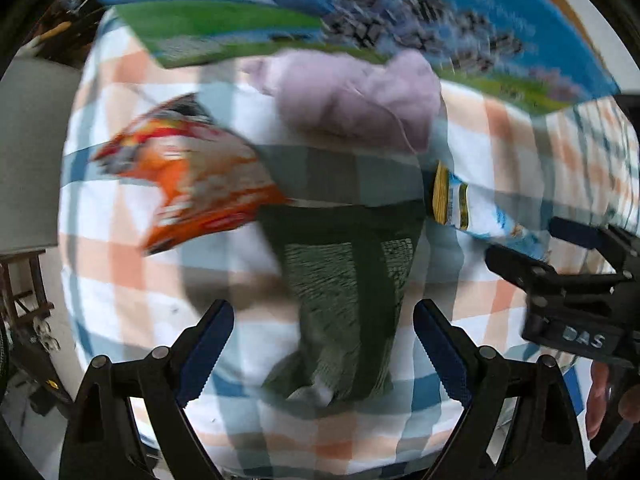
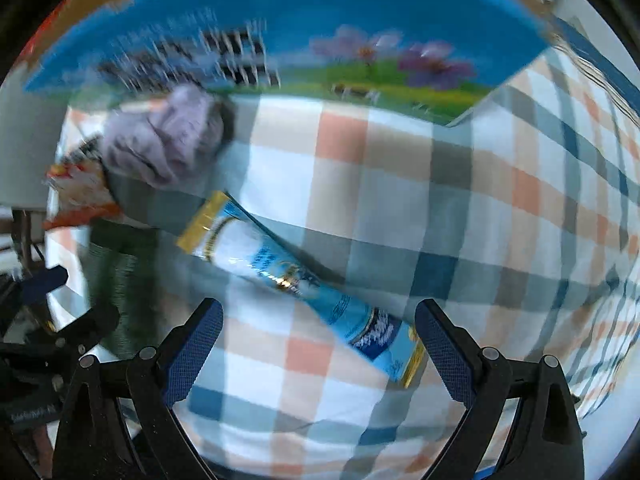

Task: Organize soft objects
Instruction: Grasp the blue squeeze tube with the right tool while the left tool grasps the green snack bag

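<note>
The left hand-held gripper (image 1: 324, 354) has its blue-padded fingers (image 1: 206, 350) spread wide apart, clamped on nothing; between them, running up toward 12 o'clock, lies a dark green mesh cloth (image 1: 344, 280) on the checked tablecloth (image 1: 120, 292) that covers the desk; the cloth's near end reaches down between the fingers, though motion blur hides whether anything touches it. Past its far end, at 12 o'clock, sits a crumpled lilac cloth (image 1: 360, 100); at 10 o'clock lies an orange snack bag (image 1: 196, 180), its print too smeared to read; at 2 o'clock a light blue sachet (image 1: 472, 208) with a yellow end shows beside the green cloth. Along the top edge runs a blue printed sheet (image 1: 400, 12) with a green band and dark lettering, blurred past reading. At 3 o'clock the right hand-held gripper (image 1: 568, 252) comes in from the edge, fingers parted; its black body bears white letters that read "DAS".

In the right wrist view, the right hand-held gripper (image 2: 320, 354) likewise stands open and holds nothing; the light blue sachet (image 2: 304, 280) lies slantwise from the right finger (image 2: 444, 352), which its near end seems almost to touch, up toward 11 o'clock; its writing is illegible. Beyond it at 10 o'clock are the lilac cloth (image 2: 168, 136), the snack bag (image 2: 80, 192) and the green mesh cloth (image 2: 120, 276); the blue sheet (image 2: 280, 24), with purple flowers, spans 12 o'clock; the left hand-held gripper (image 2: 60, 304) shows at 9 o'clock.
</note>
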The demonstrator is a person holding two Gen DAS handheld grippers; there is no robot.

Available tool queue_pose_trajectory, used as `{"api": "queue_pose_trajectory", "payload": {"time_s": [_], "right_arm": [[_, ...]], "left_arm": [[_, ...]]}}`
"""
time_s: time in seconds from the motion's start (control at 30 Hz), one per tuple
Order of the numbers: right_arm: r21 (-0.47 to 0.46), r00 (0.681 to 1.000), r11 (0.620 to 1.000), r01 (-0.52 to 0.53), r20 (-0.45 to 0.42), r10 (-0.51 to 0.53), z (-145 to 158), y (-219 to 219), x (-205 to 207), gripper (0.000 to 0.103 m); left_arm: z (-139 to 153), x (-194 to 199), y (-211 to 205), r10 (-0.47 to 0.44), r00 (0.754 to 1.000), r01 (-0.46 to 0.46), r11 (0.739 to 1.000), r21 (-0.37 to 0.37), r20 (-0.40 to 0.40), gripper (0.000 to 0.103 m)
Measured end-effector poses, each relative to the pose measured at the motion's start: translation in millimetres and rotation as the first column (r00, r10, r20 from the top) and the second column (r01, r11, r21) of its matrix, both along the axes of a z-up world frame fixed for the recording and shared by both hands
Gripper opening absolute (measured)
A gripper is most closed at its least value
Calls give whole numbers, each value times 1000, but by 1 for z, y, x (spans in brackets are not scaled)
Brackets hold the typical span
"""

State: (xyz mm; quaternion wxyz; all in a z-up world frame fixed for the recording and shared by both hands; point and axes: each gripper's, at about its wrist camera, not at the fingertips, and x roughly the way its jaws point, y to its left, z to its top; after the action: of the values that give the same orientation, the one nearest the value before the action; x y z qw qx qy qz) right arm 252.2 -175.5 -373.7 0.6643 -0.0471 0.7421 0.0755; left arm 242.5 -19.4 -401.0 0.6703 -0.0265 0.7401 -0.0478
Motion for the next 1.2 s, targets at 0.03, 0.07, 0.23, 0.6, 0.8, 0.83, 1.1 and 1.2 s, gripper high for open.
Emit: {"api": "queue_pose_trajectory", "payload": {"time_s": [0.03,0.07,0.23,0.6,0.8,0.83,1.1,1.2], "right_arm": [[-4,1000,1000,-11,-6,11,-7,0,1,93],[-9,1000,1000,-18,-13,17,-13,0,1,83],[-20,997,999,43,-68,-44,-29,-13,-3,36],[117,952,954,276,-172,-254,-29,-49,-17,31],[69,960,966,248,-153,-235,-29,-42,-23,19],[69,962,968,240,-148,-228,-25,-37,-29,17],[139,972,963,229,-77,-220,35,-44,-43,17],[162,976,962,219,-35,-216,67,-54,-39,17]], "left_arm": [[-5,0,-5,-11,1000,11,1000,12,-6,92],[-10,0,-9,-19,1000,20,1000,19,-12,89],[-17,-3,-14,-5,1000,6,999,36,-11,76],[-21,-2,-17,24,1000,-24,999,30,-3,39],[-2,-4,-32,28,999,-30,999,34,34,33],[3,-4,-32,31,999,-32,999,31,40,33],[80,-10,-42,40,988,-37,999,-27,149,33],[108,-9,-38,43,979,-34,998,-47,201,33]]}}
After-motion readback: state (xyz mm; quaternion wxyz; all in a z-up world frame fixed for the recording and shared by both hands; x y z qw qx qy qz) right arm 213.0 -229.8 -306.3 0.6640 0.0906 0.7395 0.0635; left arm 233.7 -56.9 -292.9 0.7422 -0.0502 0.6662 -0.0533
